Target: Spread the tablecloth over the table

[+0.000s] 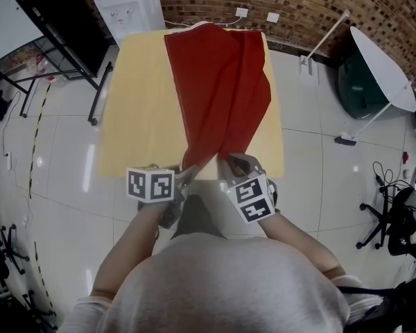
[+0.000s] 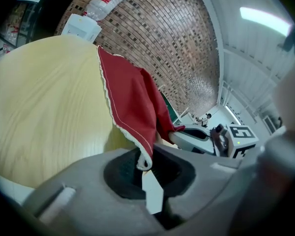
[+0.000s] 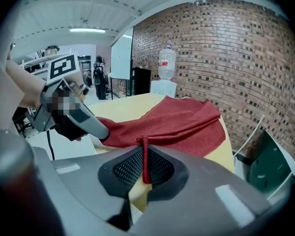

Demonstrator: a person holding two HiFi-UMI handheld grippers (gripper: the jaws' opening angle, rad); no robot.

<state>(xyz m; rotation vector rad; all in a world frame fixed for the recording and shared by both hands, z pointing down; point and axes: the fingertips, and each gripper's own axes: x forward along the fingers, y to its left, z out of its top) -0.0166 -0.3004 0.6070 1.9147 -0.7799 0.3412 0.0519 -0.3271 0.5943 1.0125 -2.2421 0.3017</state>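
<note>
1. Fingers of the left gripper (image 1: 184, 177) and right gripper (image 1: 227, 161) sit side by side at the surface's (image 1: 135, 103) near edge. Both are clamped on the red tablecloth's (image 1: 218, 89) bunched near end, and its long axis runs to the far edge.
2. Left gripper view: fingers pinched tight on a hemmed corner.
3. Right gripper view: fingers closed on a fold. The cloth lies ahead, so the grippers likely need to part sideways.

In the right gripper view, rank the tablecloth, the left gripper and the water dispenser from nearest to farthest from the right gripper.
1. The tablecloth: its edge is pinched in the shut jaws of the right gripper.
2. The left gripper: just to the left, shut on the same cloth.
3. The water dispenser: beyond the far end of the table, by the brick wall.
</note>
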